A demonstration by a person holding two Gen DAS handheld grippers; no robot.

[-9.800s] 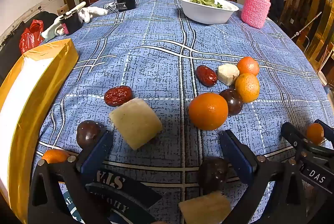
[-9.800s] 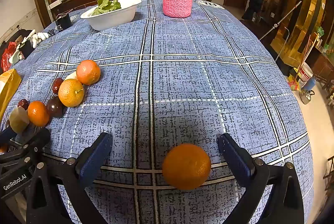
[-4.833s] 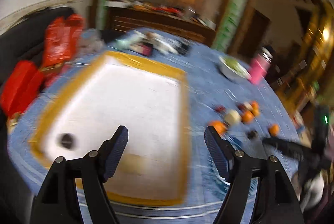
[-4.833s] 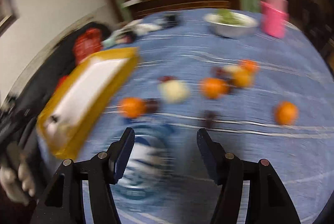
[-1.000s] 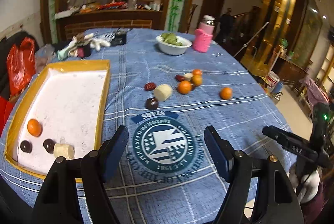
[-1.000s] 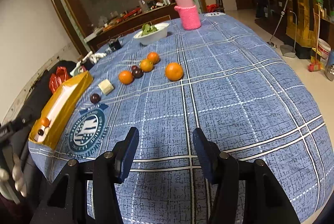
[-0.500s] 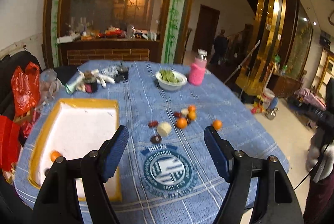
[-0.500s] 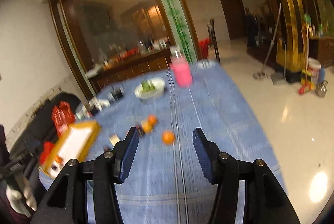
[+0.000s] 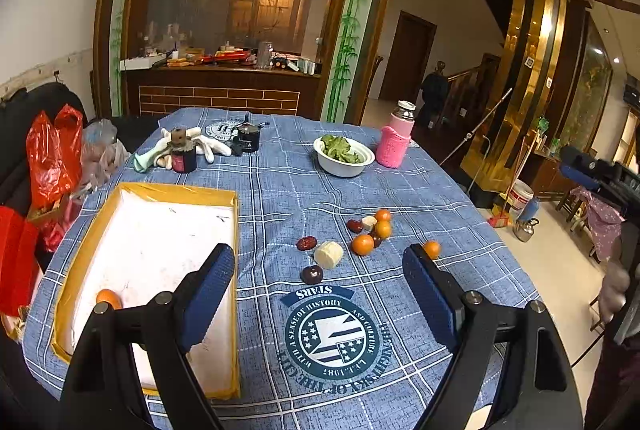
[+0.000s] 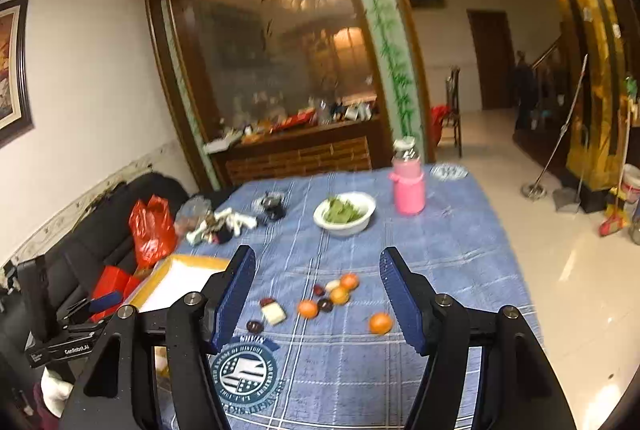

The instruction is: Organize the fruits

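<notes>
Your left gripper point(image 9: 318, 290) and right gripper point(image 10: 318, 296): jaws opening, nothing between; oranges point(image 9: 363, 244) loose on tablecloth point(image 9: 280, 189), one in tray point(image 9: 108, 297).

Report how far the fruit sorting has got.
Done: one orange shows in the yellow tray; the gripper hides the tray's near end. In hand: nothing; the left gripper and right gripper are empty above the table, jaws opening. Left: the cluster of fruit on the tablecloth and the lone orange.
</notes>
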